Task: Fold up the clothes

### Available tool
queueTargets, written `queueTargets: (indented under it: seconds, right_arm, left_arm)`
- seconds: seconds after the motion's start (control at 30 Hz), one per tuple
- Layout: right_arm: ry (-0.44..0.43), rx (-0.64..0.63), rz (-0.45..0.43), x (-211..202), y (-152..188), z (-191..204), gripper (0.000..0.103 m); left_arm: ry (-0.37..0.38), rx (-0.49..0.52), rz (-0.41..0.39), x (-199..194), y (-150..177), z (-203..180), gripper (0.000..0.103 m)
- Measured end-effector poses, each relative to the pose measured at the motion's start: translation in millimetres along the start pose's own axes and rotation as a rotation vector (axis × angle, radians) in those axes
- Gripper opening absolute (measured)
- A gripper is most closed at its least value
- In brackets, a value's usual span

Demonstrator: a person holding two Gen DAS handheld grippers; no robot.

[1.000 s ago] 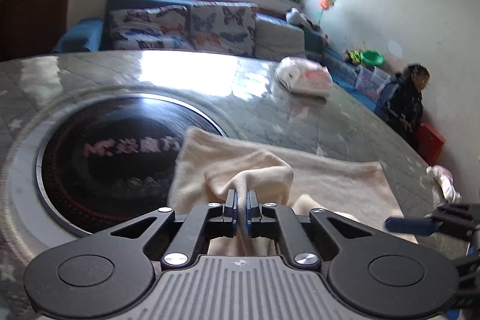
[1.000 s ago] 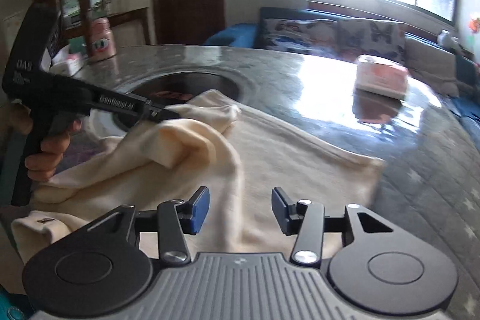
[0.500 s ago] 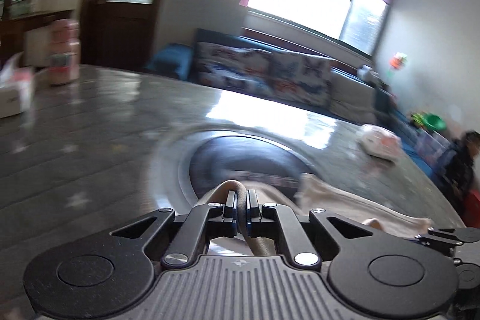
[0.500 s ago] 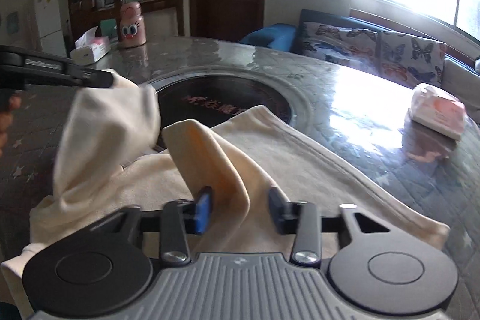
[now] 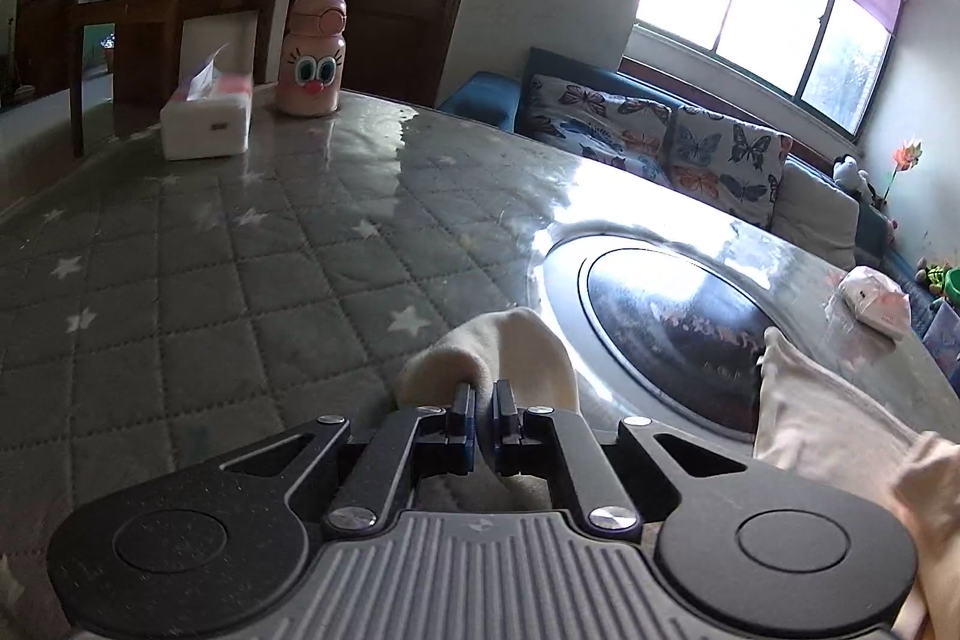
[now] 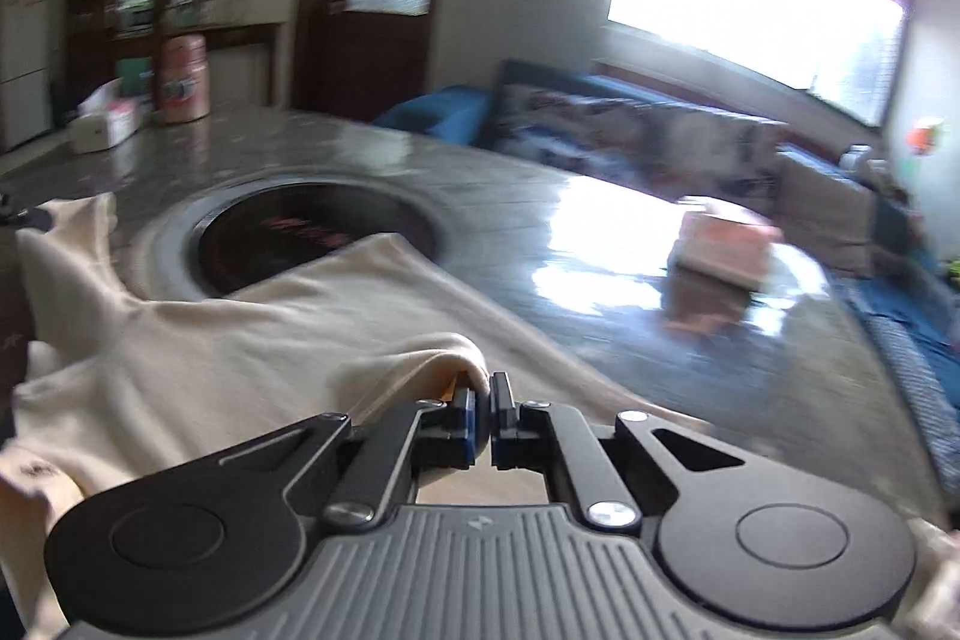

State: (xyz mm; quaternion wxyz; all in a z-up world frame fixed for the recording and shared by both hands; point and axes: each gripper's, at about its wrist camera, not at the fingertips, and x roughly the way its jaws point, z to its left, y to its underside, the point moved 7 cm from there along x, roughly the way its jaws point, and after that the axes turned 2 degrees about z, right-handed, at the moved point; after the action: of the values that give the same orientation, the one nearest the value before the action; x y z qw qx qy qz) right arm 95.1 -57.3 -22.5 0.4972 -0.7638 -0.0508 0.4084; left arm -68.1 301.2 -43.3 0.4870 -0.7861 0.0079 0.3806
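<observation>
2 grippers [image 5: 485, 403] [image 6: 483, 400] clamp 1 garment [image 6: 240, 340].

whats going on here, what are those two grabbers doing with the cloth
A person is folding a cream garment on a round table with two handheld grippers. The left gripper is shut on one bunched end, lifted off the table. The right gripper is shut on a fold nearer the middle.

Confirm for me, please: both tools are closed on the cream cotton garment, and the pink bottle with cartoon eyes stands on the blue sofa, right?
Not quite. The left tool and right tool do pinch the cream cotton garment, but the left wrist view shows the pink bottle with cartoon eyes standing on the grey quilted table, beside a white tissue box.
</observation>
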Motion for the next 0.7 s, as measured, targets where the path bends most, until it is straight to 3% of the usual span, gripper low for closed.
queueTargets:
  seconds: [0.3,0.43,0.57,0.7]
  right_arm:
    - [0.257,0.168,0.048,-48.6,51.6,-89.6,0.003]
    - [0.297,0.268,0.136,-41.1,87.7,-111.4,0.004]
    - [0.26,0.376,0.204,-41.5,115.1,-124.9,0.015]
    - [0.285,0.371,0.178,-60.7,111.3,-137.5,0.032]
  left_arm:
    - [-0.023,0.017,0.002,-21.6,8.3,2.2,0.006]
    - [-0.041,0.015,0.057,-28.7,20.0,7.7,0.006]
    - [-0.056,0.034,0.07,-38.7,23.2,13.5,0.011]
    - [-0.067,0.054,0.048,-46.0,13.2,13.4,0.018]
